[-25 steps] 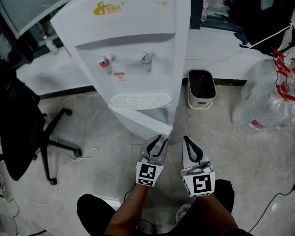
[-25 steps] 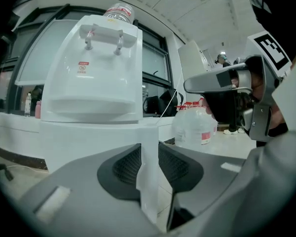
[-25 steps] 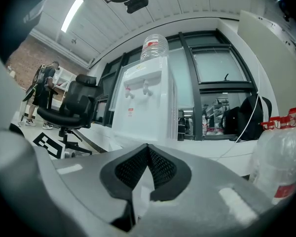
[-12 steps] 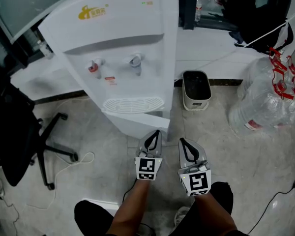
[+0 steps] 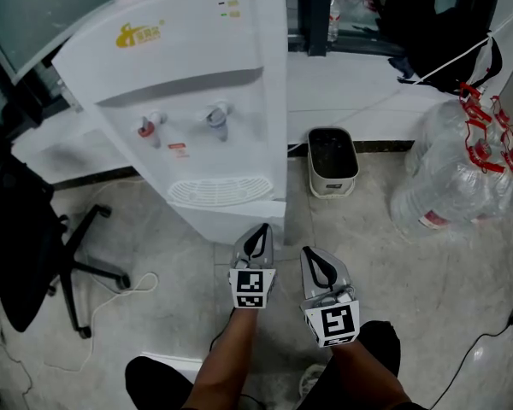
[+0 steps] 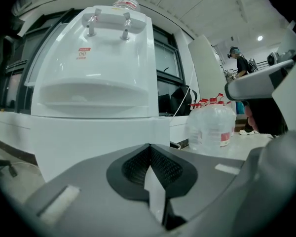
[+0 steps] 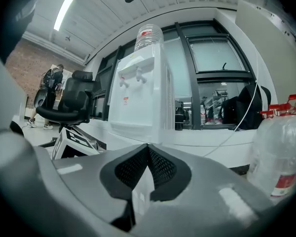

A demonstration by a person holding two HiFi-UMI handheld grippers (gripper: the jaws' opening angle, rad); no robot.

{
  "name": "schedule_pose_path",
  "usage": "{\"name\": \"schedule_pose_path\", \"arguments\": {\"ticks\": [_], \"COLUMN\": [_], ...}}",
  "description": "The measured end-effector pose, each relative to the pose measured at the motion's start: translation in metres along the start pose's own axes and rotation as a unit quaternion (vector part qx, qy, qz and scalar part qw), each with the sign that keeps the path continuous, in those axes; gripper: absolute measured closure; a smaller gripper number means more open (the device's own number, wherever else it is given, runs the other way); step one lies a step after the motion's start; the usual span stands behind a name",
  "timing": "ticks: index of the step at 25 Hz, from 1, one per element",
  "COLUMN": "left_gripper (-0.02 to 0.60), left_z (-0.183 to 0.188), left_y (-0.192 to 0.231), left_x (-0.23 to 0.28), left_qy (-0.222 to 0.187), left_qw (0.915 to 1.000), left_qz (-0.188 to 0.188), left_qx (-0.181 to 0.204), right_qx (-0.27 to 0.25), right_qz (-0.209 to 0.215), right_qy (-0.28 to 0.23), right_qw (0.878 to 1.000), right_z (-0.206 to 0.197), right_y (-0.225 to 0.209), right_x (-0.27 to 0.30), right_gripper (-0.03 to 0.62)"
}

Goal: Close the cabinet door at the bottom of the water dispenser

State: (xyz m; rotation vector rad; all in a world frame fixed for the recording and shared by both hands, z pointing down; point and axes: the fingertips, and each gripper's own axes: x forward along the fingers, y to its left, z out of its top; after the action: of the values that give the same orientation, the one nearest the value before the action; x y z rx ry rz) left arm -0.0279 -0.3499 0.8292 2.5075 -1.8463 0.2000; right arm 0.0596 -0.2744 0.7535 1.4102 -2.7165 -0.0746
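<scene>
The white water dispenser stands ahead of me, with its bottom cabinet door lying almost flush with the body. My left gripper is shut with nothing in it, and its tip is at the door's lower right edge. In the left gripper view the door panel fills the space just beyond the closed left gripper. My right gripper is also shut and empty, to the right of the door and apart from it. The right gripper view shows the dispenser past the right gripper.
A black-and-white bin sits right of the dispenser. Large water bottles stand at the right. A black office chair is at the left, with a cable on the tiled floor. My knees are below the grippers.
The left jaws went from open to shut. The door swung from ajar to nearly flush with the dispenser. Both grippers moved toward the dispenser.
</scene>
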Motion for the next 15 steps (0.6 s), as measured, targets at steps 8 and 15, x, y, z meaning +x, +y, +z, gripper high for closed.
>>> {"name": "schedule_pose_path", "arguments": {"ticks": [8,15], "left_gripper": [0.566,0.566], "left_z": [-0.010,-0.014], "left_y": [0.013,0.024], "left_x": [0.023,0.035], "left_qy": [0.012,0.015], "left_qw": [0.9998,0.9995], "left_qz": [0.013,0.019], "left_qx": [-0.007,-0.020], "right_qx": [0.007,0.003], "right_qz": [-0.013,-0.013], "right_qy": [0.010,0.017], "right_qw": [1.000,1.000], "right_z": [-0.011,-0.016], "right_y": [-0.006,-0.006], "right_x": [-0.001,0.003], "right_gripper": [0.591,0.591]}}
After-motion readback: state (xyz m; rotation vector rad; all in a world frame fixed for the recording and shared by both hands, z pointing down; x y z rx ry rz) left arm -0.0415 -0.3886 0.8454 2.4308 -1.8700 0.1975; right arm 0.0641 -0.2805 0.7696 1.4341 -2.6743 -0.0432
